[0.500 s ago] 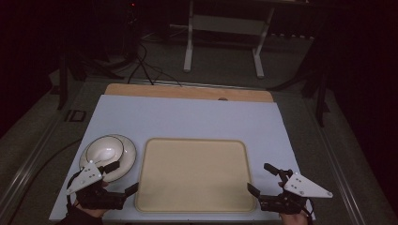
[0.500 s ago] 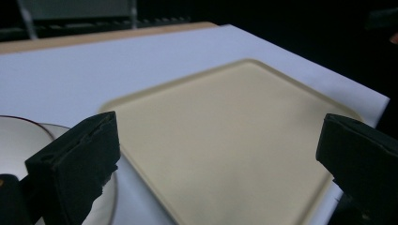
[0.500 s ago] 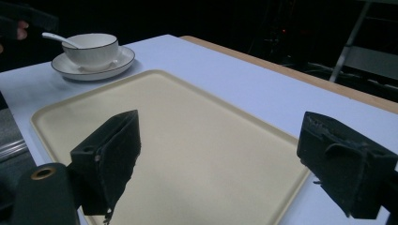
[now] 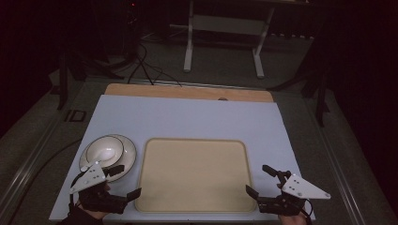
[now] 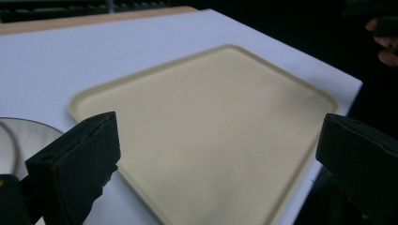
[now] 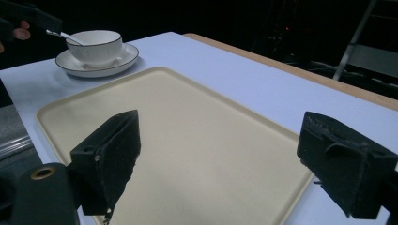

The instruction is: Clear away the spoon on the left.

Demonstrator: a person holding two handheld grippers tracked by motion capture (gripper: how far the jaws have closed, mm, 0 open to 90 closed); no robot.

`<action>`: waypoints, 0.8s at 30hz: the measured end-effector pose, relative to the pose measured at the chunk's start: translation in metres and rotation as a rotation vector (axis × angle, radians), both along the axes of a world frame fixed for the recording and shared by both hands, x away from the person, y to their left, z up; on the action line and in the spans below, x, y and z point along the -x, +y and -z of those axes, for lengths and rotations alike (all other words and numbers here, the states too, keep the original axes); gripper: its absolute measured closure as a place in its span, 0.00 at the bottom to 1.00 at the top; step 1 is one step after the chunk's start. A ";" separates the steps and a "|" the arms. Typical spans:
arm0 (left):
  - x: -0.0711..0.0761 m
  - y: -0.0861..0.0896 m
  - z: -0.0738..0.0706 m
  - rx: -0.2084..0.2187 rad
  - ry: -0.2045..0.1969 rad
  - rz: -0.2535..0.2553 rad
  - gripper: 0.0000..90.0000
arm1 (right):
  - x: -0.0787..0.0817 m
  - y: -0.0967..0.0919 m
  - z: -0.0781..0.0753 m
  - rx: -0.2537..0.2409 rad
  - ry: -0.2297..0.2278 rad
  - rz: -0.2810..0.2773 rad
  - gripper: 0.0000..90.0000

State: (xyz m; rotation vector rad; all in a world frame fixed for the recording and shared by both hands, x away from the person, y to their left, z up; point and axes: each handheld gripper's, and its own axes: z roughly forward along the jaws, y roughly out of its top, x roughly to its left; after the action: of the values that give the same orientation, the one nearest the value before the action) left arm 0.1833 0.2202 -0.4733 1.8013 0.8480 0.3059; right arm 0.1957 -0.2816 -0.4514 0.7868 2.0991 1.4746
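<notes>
A beige tray (image 4: 192, 173) lies flat on the pale blue table top (image 4: 187, 117), near its front edge. Left of the tray stands a white bowl (image 4: 104, 151) on a saucer (image 4: 126, 159); in the right gripper view a spoon (image 6: 61, 35) rests in the bowl (image 6: 94, 46). My left gripper (image 4: 127, 180) is open at the tray's front left corner, just in front of the saucer. My right gripper (image 4: 257, 179) is open at the tray's front right corner. In both gripper views the jaws stand wide apart over the tray (image 5: 211, 117) (image 6: 187, 131), with nothing gripped.
A wooden strip (image 4: 187, 92) borders the table's far edge. Beyond it, on the dark floor, are a metal stand (image 4: 223, 42) and cables (image 4: 141, 65). The far half of the table top is bare blue surface.
</notes>
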 end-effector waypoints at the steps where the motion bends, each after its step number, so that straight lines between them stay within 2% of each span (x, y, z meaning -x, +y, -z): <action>1: 0.000 -0.001 -0.001 0.001 0.006 0.013 0.01 | 0.000 0.000 0.000 -0.002 -0.001 -0.002 0.15; 11: 0.003 -0.015 -0.018 -0.017 0.032 0.093 0.01 | 0.000 0.001 0.000 -0.008 -0.003 -0.008 0.15; 17: 0.006 -0.021 -0.030 -0.046 0.009 0.105 0.02 | 0.000 0.001 0.000 -0.006 -0.004 -0.006 0.15; 24: 0.005 -0.019 -0.044 -0.051 -0.016 0.101 0.04 | -0.001 0.002 0.001 -0.005 0.000 -0.007 0.15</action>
State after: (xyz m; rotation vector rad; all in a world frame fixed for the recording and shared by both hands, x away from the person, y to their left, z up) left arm 0.1783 0.2015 -0.4294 1.8797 0.7408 0.2781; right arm 0.1965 -0.2799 -0.4522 0.7818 2.1014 1.4837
